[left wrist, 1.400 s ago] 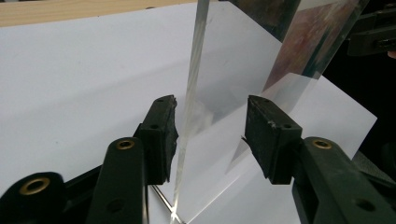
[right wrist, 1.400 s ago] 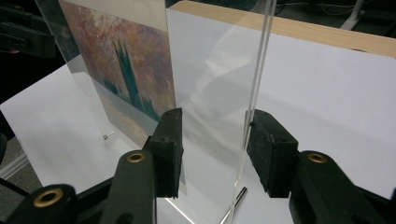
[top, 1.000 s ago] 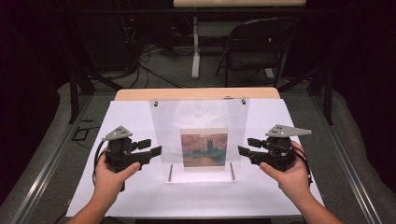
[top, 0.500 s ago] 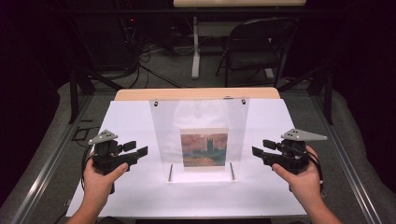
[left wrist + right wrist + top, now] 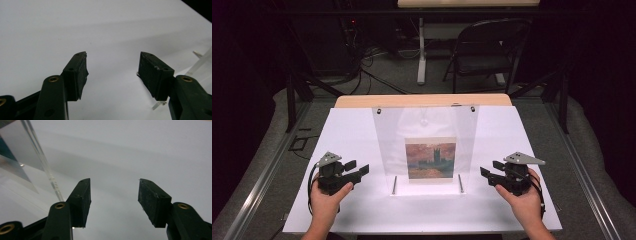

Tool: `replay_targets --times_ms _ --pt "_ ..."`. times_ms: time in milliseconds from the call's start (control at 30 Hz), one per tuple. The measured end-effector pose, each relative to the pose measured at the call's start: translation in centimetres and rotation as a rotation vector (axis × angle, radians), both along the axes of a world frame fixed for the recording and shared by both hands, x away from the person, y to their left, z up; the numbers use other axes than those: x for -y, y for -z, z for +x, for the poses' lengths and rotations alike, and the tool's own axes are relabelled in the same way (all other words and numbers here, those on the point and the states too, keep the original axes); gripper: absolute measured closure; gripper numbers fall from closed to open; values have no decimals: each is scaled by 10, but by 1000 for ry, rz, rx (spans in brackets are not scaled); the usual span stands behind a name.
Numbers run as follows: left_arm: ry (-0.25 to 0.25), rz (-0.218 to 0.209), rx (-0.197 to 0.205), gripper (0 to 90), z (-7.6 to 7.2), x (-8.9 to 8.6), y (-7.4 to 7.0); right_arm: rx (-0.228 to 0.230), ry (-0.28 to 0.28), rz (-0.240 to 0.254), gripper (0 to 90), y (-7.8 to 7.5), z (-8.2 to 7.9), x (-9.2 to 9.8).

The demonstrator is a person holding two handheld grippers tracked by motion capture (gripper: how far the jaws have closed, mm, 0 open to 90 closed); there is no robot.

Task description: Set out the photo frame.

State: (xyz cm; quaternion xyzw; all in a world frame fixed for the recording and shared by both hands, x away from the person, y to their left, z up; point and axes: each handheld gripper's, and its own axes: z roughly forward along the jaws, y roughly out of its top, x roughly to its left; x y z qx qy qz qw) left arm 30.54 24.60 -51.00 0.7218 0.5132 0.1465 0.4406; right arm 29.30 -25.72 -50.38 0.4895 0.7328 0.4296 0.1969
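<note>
The left gripper (image 5: pixel 357 170) sits low over the white tabletop (image 5: pixel 352 130), jaws spread with nothing between them, having just been opening. The right gripper (image 5: pixel 488 171) mirrors it on the other side, jaws likewise parted and empty after opening. Between the two, well apart from either, a clear acrylic stand (image 5: pixel 427 125) leans upright with a small painted picture (image 5: pixel 430 158) in it. A folding chair (image 5: pixel 484 50) stands beyond the table.
</note>
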Motion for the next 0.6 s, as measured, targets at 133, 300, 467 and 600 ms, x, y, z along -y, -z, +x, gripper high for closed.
replay_targets --times_ms 133,300,467,600 --pt "2 27 8 382 -1 0 11 15 11 -38 408 15 0 -2" --pt "26 70 10 374 -1 6 21 12 17 -58 384 30 0 -2" --pt "51 108 11 375 -2 12 27 8 2 -92 375 35 -1 -6" --pt "59 100 -9 387 0 13 30 -3 -7 -96 373 37 -1 -5"
